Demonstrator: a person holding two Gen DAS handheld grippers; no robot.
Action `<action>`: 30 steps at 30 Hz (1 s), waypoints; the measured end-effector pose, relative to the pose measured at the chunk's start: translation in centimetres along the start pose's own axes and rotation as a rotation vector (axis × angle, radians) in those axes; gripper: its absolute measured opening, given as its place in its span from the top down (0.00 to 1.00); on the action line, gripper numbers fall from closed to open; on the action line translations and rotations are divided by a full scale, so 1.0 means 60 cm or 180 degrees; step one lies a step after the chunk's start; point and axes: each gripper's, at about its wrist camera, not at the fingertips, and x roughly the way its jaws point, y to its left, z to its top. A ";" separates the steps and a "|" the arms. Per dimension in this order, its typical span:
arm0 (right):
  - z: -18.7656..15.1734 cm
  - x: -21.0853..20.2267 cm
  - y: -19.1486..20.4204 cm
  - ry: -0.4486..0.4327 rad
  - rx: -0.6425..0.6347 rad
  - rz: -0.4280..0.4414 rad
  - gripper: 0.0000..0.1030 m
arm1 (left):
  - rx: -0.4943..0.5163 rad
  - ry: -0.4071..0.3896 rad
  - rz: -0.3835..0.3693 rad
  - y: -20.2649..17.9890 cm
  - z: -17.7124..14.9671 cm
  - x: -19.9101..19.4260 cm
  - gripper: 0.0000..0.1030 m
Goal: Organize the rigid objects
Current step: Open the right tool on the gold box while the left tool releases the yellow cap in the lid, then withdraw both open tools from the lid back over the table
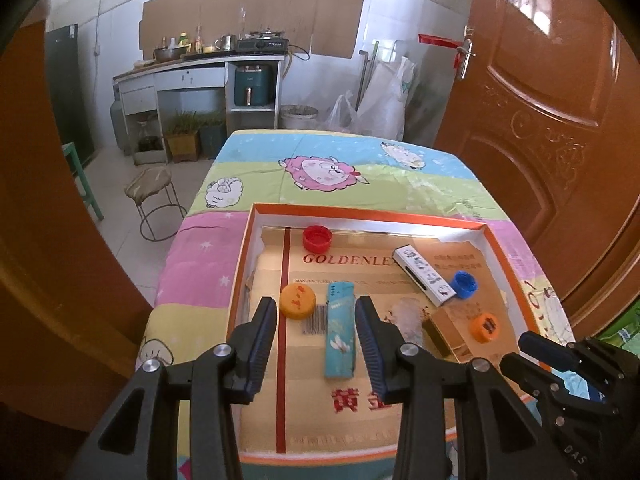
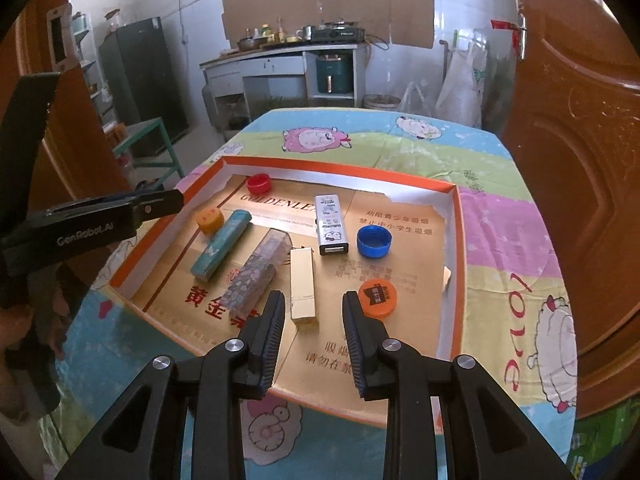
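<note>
Since both grippers hang above the near edge of the tray (image 2: 460, 240), the left gripper (image 1: 316, 344) spread over the teal lighter (image 1: 340, 332) and the right gripper (image 2: 314, 344) parted over the gold lighter (image 2: 304, 288), neither grasping, the lighters seem sorted mid-tray and caps outward.

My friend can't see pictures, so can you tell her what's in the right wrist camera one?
Open black tongs hover empty over an orange-rimmed box lid on a cartoon-sheep tablecloth. In the lid lie a gold box, four bottle caps, a teal lighter, a glittery case and a white box.
</note>
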 end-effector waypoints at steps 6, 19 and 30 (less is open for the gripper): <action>-0.005 -0.030 0.010 -0.0055 -0.0016 -0.0019 0.70 | 0.0010 -0.0049 -0.0019 -0.006 -0.011 -0.033 0.60; -0.029 -0.089 0.037 -0.0144 -0.0039 -0.0068 0.70 | 0.0017 -0.0148 -0.0042 -0.012 -0.043 -0.101 0.60; -0.055 -0.123 0.062 -0.0171 -0.0065 -0.0098 0.70 | 0.0031 -0.0183 -0.0094 -0.016 -0.075 -0.141 0.60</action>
